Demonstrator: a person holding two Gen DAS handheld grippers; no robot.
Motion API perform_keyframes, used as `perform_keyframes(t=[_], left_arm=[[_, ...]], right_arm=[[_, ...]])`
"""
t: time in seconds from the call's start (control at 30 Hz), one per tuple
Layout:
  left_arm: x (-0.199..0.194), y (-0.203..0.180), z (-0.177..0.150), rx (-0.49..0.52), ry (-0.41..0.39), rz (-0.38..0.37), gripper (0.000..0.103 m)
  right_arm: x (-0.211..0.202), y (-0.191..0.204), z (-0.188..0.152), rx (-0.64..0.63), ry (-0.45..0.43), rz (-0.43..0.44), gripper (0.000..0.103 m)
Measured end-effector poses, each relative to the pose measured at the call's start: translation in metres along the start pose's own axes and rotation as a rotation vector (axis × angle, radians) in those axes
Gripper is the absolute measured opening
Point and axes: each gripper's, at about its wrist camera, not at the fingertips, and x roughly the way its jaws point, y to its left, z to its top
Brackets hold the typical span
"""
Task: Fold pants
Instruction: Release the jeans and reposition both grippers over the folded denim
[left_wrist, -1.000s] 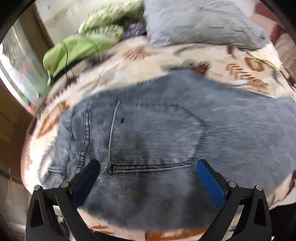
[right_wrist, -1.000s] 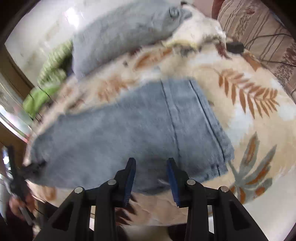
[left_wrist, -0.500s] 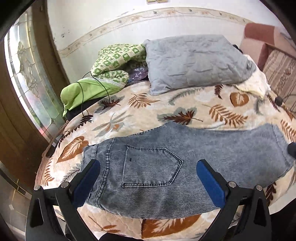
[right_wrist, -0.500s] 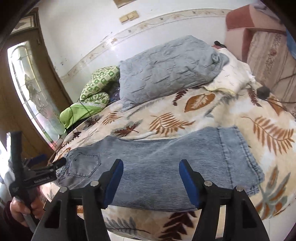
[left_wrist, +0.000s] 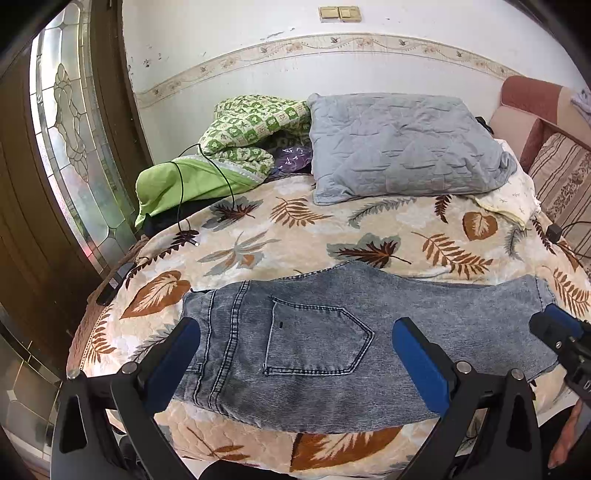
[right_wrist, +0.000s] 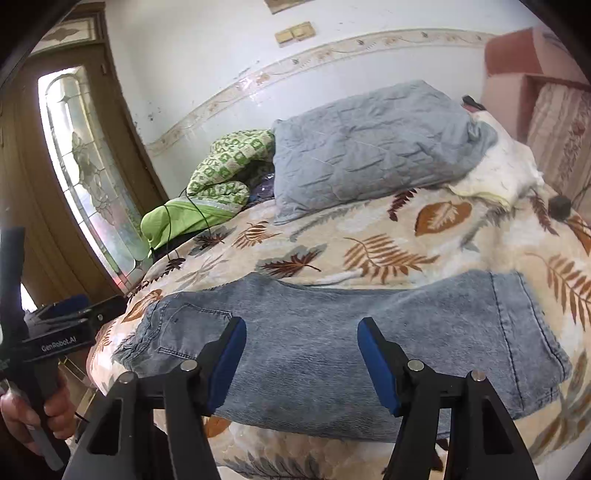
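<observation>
Grey-blue jeans (left_wrist: 332, 343) lie flat along the near edge of the bed, folded lengthwise, back pocket up, waist to the left and hems to the right. They also show in the right wrist view (right_wrist: 369, 332). My left gripper (left_wrist: 295, 354) is open and empty, held back above the waist and pocket end. My right gripper (right_wrist: 301, 356) is open and empty, held back over the leg section. The right gripper shows at the right edge of the left wrist view (left_wrist: 557, 332); the left gripper shows at the left of the right wrist view (right_wrist: 62, 332).
The bed has a leaf-print cover (left_wrist: 295, 236). A grey pillow (left_wrist: 399, 147), a green checked blanket (left_wrist: 251, 125) and a green cloth with a black cable (left_wrist: 177, 184) lie at the back. A glass-panelled door (left_wrist: 74, 147) stands left. A sofa (left_wrist: 554, 166) stands right.
Both grippers have pulled back and up from the jeans. The right gripper opened from nearly shut. The jeans now lie still and flat on the bed.
</observation>
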Motion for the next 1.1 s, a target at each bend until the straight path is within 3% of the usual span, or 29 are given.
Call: perform_keyframes(t=[0.53,0.67,0.93,1.1], left_arm=[[0.013,0.045,-0.007,-0.077,0.017,0.065,0.103],[0.032,0.072,-0.017,-0.112,0.065,0.085,0.103],[0.072,0.161,-0.057,-0.255,0.181,0.248,0.103],[0.088,0.177,-0.070,-0.296,0.224,0.246,0.103]], right_arm=[[0.038,0.052,-0.006,-0.088,0.068,0.089,0.066],[0.056,0.073,-0.013,-0.131,0.118,0.114,0.066],[0.094,0.101,-0.033,-0.180,0.227,0.123,0.066],[0.118,0.111,-0.044,-0.188,0.302,0.104,0.066]])
